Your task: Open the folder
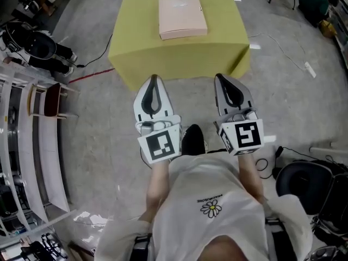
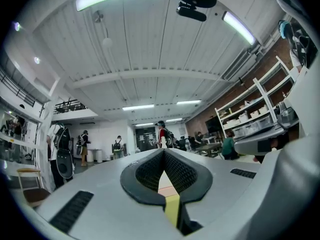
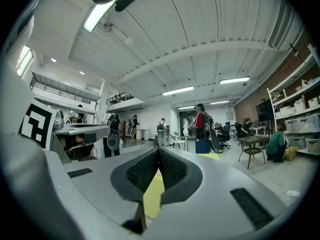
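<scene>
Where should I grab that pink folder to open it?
Pinch the top cover of the pink folder at its near edge, from the person's side: it lies flat and closed on the yellow table, that edge nearest. Spine side unclear.

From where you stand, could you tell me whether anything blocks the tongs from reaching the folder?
Nothing visible does. The left tongs and right tongs hang short of the yellow table; its near part is bare up to the closed folder.
</scene>
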Demonstrator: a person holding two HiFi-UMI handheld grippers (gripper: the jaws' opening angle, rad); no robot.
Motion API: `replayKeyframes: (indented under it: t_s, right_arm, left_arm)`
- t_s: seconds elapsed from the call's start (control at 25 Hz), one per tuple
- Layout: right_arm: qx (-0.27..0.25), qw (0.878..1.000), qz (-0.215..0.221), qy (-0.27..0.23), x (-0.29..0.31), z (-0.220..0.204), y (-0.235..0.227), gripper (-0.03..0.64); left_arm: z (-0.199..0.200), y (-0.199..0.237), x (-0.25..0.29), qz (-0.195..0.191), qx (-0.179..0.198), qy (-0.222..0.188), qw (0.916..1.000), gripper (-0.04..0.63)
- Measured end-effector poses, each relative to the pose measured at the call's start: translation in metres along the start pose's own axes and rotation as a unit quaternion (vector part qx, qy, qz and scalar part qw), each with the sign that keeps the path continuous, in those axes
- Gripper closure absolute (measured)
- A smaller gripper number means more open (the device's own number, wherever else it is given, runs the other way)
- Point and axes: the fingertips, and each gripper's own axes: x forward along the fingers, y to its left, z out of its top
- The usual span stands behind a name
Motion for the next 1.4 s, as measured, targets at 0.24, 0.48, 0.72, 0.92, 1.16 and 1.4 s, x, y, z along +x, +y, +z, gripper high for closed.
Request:
replayKeyframes:
  t_s: [0.24, 0.48, 0.72, 0.92, 1.16, 1.4]
  right_arm:
    - [0.008, 1.000, -0.005, 0.001, 0.012, -0.007, -0.004, 0.604]
    - [-0.001, 1.000, -0.022, 0.001, 0.035, -0.003, -0.024, 0.604]
    - [0.007, 0.999, -0.038, 0.008, 0.085, -0.013, -0.051, 0.604]
    - [0.019, 0.998, -0.051, 0.011, 0.144, -0.014, -0.075, 0.604]
    - [0.026, 0.997, -0.073, 0.009, 0.219, -0.001, -0.106, 0.604]
    - [0.028, 0.995, -0.098, 0.014, 0.295, -0.007, -0.136, 0.604]
  left_arm:
    - [-0.007, 0.007, 0.013, -0.001, -0.004, -0.005, 1.0000, 0.580]
    - [-0.008, 0.000, 0.055, -0.023, -0.022, -0.019, 0.9993, 0.580]
    - [-0.014, 0.007, 0.107, -0.036, -0.038, -0.036, 0.9980, 0.581]
    - [-0.026, 0.024, 0.177, -0.047, -0.034, -0.036, 0.9977, 0.580]
    - [-0.033, 0.043, 0.259, -0.070, -0.045, -0.040, 0.9958, 0.581]
    - [-0.058, 0.067, 0.348, -0.087, -0.051, -0.036, 0.9942, 0.581]
